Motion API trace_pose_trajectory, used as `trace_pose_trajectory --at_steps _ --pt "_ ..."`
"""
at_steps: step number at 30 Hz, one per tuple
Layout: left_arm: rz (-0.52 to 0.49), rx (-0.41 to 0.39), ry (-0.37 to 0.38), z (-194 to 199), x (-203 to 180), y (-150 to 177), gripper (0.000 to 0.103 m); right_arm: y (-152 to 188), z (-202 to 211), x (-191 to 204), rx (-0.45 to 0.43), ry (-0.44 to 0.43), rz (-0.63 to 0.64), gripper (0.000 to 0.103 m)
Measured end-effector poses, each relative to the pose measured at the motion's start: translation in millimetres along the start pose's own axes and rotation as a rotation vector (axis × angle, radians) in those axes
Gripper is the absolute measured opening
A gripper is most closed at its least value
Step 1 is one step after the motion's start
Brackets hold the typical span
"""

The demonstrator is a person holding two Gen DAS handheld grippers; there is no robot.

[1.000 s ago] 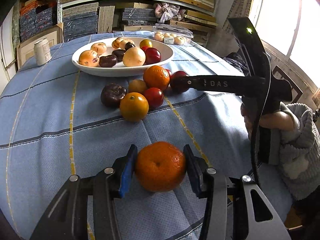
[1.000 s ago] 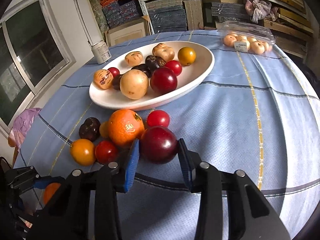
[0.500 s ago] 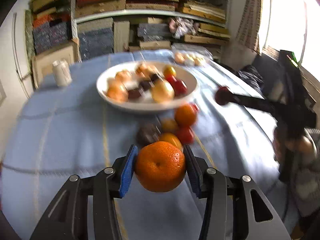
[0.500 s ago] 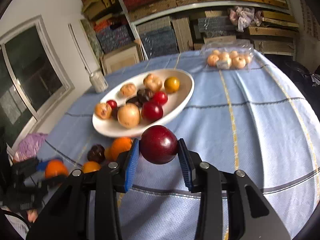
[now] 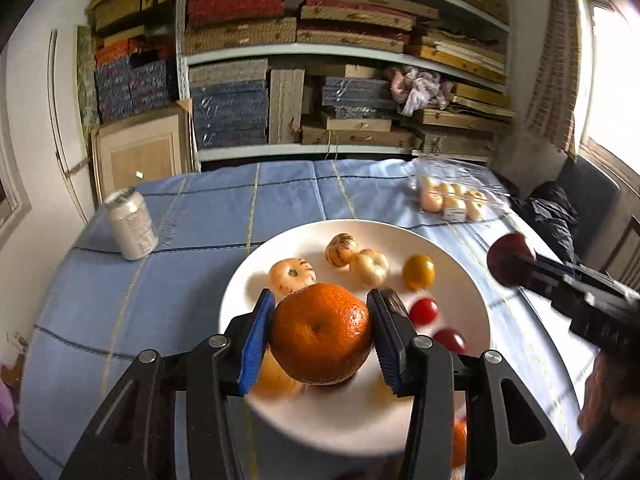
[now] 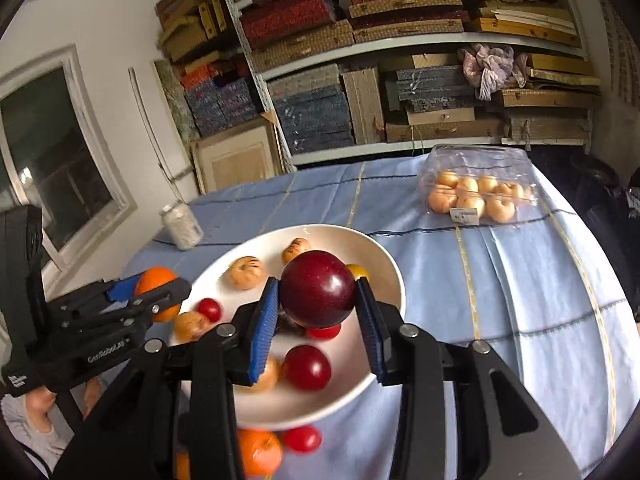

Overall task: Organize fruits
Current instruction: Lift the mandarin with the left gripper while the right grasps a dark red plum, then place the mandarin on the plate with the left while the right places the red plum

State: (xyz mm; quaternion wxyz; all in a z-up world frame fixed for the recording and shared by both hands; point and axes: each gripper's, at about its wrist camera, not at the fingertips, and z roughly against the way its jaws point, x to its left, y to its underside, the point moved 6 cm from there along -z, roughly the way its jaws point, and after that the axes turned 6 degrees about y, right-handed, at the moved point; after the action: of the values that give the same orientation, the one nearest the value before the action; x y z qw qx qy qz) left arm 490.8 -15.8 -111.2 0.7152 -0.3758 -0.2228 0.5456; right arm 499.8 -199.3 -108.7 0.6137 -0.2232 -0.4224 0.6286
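Left wrist view is showing the left gripper (image 5: pixel 322 334) clenching an orange (image 5: pixel 321 333) between its blue-padded fingers (image 5: pixel 256 344), holding it in the air above the near part of a white bowl (image 5: pixel 256 280). Lying in the bowl are pale striped fruits, a small yellow fruit (image 5: pixel 418 271) and two small red ones (image 5: pixel 424 311) (the nearest fruits are blurring, so their kinds are hard to tell). The bowl is sitting on a counter (image 5: pixel 120 300) covered by a blue checked cloth. A silver can (image 5: pixel 131 224) is standing upright on the counter, well to the left of the bowl and nearer the far edge. A clear plastic pack of pale fruits (image 5: pixel 452 200) is lying beyond the bowl to the right.

Right wrist view is showing the right gripper (image 6: pixel 317 308) grasping a dark red plum (image 6: pixel 318 289) between its fingers (image 6: pixel 264 320), also raised over the bowl (image 6: pixel 384 272). Below the plum, another red plum (image 6: pixel 307 367) is resting inside the bowl. Outside the bowl's near rim, an orange fruit (image 6: pixel 260 451) and a small red fruit (image 6: pixel 303 438) are lying on the cloth, just beside each other. At the left of this view the left gripper (image 6: pixel 154 294) is appearing with its orange (image 6: pixel 158 280), at the bowl's left rim.
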Motion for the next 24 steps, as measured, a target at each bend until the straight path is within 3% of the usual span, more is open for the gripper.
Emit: trace_pose_trajectory --at_steps 4,10,19,24 --pt "0.046 0.036 -0.002 -34 10 -2 0.048 5 -34 3 0.051 0.022 0.043 0.038" --pt "0.048 0.085 0.012 -59 16 12 0.048 18 -53 -6 0.087 0.059 0.051 0.038" --pt "0.028 0.066 -0.006 -58 15 13 0.048 27 -62 -7 0.111 0.064 0.060 0.040" --pt "0.009 0.046 -0.014 -52 10 10 0.054 22 -56 -7 0.097 0.049 0.047 0.046"
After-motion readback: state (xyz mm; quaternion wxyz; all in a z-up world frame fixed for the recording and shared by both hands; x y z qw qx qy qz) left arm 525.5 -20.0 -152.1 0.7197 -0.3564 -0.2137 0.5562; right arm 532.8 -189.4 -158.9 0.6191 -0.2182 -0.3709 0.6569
